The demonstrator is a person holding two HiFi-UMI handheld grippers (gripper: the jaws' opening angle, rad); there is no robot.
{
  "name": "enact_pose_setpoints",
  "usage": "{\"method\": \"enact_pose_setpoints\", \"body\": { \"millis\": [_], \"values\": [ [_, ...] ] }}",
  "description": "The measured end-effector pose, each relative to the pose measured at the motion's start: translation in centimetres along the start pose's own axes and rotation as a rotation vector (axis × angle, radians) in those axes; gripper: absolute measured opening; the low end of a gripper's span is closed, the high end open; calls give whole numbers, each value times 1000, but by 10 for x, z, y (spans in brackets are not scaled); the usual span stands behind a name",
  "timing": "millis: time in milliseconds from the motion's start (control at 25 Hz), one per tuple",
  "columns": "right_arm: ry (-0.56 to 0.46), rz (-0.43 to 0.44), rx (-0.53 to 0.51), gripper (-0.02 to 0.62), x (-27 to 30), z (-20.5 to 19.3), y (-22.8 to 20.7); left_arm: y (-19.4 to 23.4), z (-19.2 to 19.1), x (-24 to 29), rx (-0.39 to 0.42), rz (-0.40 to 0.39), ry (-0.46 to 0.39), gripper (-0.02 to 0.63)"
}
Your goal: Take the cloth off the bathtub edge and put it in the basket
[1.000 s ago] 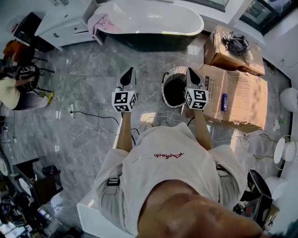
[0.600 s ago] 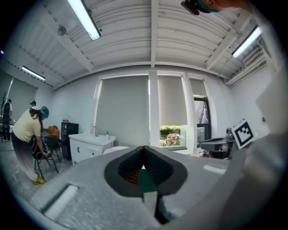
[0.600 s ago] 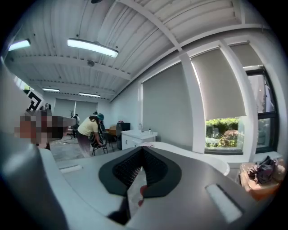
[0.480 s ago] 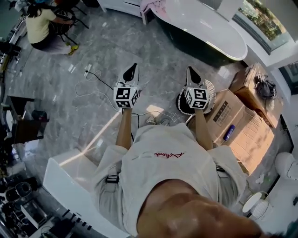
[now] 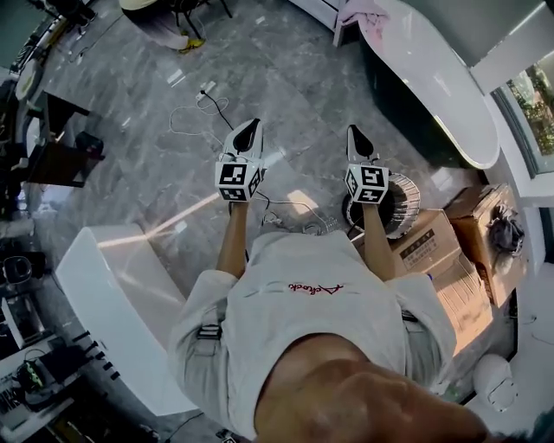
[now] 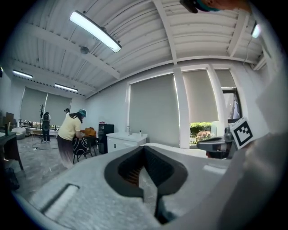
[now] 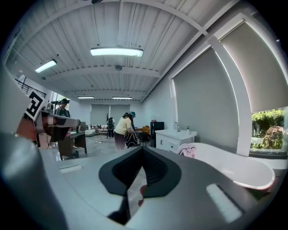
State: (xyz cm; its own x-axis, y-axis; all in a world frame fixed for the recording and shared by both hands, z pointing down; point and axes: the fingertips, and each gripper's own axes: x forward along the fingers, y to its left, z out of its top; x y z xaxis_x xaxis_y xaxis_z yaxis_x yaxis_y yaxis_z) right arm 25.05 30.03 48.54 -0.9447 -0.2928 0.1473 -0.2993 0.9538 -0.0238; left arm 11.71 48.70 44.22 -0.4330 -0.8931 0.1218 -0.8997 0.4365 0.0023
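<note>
A pink cloth (image 5: pixel 362 15) hangs over the near end of the white bathtub (image 5: pixel 437 78) at the top of the head view; the right gripper view shows the cloth (image 7: pixel 188 150) on the tub rim (image 7: pixel 234 164) too. A round basket (image 5: pixel 400 203) with a dark inside stands on the floor just right of my right gripper (image 5: pixel 353 135). Both grippers are held out level over the floor, far short of the tub. My left gripper (image 5: pixel 249 128) is shut and empty. The right one is shut and empty as well.
Cardboard boxes (image 5: pixel 450 260) stand right of the basket. A cable (image 5: pixel 203 108) lies on the grey marble floor ahead. A white cabinet (image 5: pixel 121 303) is at my left. A person (image 7: pixel 122 130) bends over a chair far off, beside a white vanity (image 7: pixel 173 139).
The view has swung left: the bathtub and cloth slid from top centre to the top right, the basket and boxes moved to the right. Both grippers stayed shut and held out.
</note>
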Motion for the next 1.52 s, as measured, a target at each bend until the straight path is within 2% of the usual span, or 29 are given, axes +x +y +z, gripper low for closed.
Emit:
{"method": "enact_pose_setpoints", "body": {
  "millis": [280, 680, 1040, 1280, 1520],
  "values": [
    [-4, 68, -16, 6, 42, 4, 47, 59, -9, -26, -25, 98, -1, 0],
    [-24, 157, -51, 6, 110, 32, 119, 150, -8, -46, -75, 190, -27, 0],
    [-19, 295, -81, 6, 173, 35, 210, 239, -21, -96, -109, 331, -41, 0],
    [0, 360, -99, 6, 195, 29, 257, 270, -38, -121, -135, 380, -27, 0],
    [18, 381, -95, 6, 199, 23, 276, 283, -42, -128, -140, 378, -14, 0]
  ]
}}
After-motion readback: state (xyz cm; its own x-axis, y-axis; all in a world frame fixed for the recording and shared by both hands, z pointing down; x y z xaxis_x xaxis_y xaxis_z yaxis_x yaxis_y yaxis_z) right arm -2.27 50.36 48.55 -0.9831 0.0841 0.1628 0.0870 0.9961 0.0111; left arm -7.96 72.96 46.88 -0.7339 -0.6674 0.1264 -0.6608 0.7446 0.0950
